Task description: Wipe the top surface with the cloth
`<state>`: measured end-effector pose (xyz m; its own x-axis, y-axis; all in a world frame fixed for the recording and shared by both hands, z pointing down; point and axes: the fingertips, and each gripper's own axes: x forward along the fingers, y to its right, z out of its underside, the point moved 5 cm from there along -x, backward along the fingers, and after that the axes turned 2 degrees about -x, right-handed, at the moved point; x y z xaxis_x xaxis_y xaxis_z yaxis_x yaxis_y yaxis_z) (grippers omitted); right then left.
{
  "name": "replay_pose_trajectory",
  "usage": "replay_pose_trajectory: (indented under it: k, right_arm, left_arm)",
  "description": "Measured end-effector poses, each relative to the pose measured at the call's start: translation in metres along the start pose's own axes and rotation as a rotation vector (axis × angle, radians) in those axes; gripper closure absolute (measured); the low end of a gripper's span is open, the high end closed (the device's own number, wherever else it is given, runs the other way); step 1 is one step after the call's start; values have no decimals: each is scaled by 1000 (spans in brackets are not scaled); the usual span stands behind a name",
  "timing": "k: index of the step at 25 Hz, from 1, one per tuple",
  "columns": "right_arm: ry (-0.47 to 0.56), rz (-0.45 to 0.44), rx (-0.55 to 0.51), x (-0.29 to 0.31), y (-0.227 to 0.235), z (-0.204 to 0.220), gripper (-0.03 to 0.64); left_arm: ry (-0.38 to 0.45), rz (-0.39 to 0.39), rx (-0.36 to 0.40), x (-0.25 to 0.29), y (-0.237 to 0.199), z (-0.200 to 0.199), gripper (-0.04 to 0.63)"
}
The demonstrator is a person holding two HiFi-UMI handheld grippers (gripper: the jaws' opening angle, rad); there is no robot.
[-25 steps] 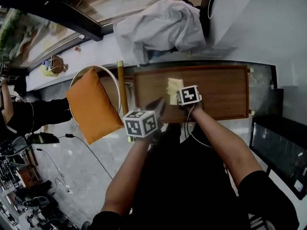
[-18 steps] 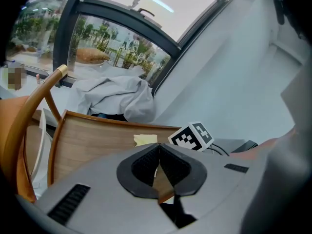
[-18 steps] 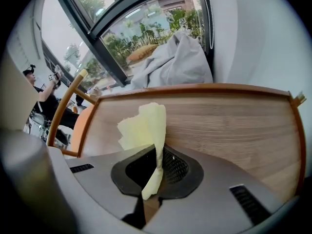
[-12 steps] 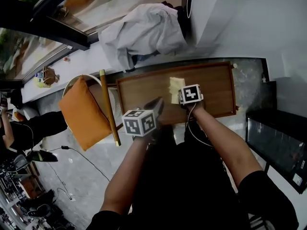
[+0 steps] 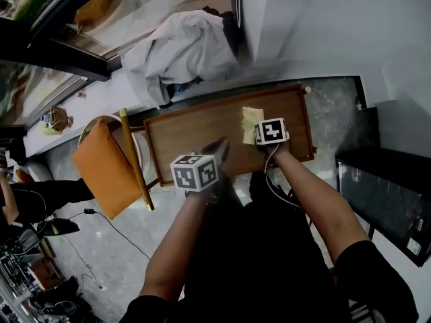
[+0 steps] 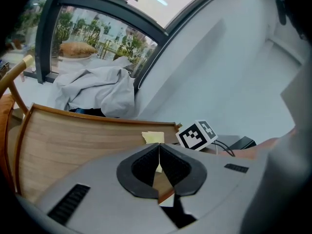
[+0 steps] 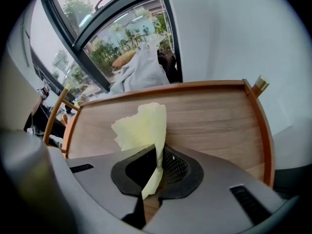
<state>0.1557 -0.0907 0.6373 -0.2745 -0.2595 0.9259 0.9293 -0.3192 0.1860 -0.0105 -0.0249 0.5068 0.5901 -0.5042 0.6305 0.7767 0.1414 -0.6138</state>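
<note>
Two tools, one cloth, one table, one orange cushion.

No legible text, brand name, number or sign appears in any of your views. The only printed marks are the black-and-white square patterns on the marker cube of your left gripper and on the second marker cube of your right gripper. They are coded blocks, not letters or digits, and nothing can be read off them.
</note>
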Motion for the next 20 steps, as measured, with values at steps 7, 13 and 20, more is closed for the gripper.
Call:
replay_pose_trajectory:
  k: [7,13,20]
  right_arm:
    - [16,38,37,-16,51,6,583]
    - [29,81,64,-30,89,11,583]
    - [78,192,88,-51,125,17,583]
  left_arm:
    - [-17,19,13,23,24,5,583]
    - [-23,33,15,39,38,7,583]
    - [-21,52,13,52,49,13,583]
